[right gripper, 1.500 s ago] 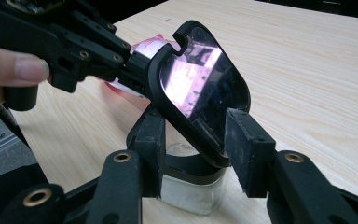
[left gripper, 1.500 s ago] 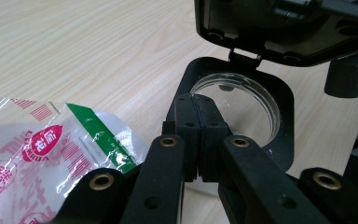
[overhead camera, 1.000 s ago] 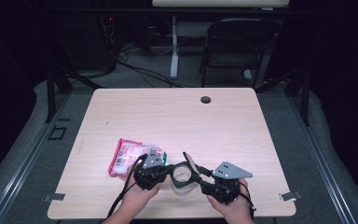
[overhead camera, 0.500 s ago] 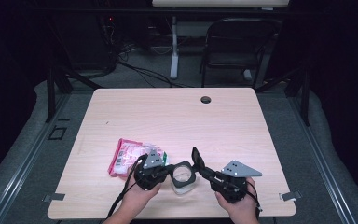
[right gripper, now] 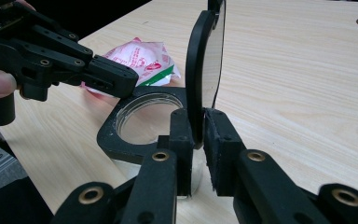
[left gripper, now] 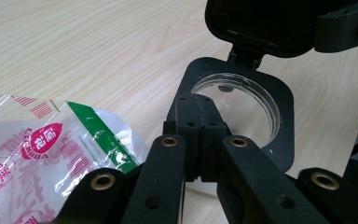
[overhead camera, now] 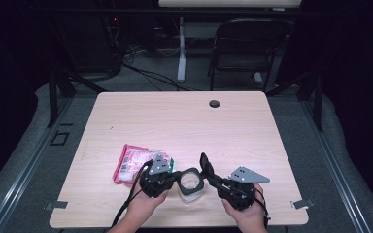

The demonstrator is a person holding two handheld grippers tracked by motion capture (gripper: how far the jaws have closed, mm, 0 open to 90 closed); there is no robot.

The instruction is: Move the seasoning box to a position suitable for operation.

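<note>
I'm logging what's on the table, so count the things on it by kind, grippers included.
Containers with hinged black lid: 1
Snack packets: 1
Hand-held grippers, left gripper and right gripper: 2
Total: 4

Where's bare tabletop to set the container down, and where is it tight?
Free: the whole far half of the table up to the round grommet hole, and the right side beyond the right gripper. Crowded: the near centre, where the left gripper and right gripper hold the clear container with its open black lid, and the snack packet lies beside them.
</note>
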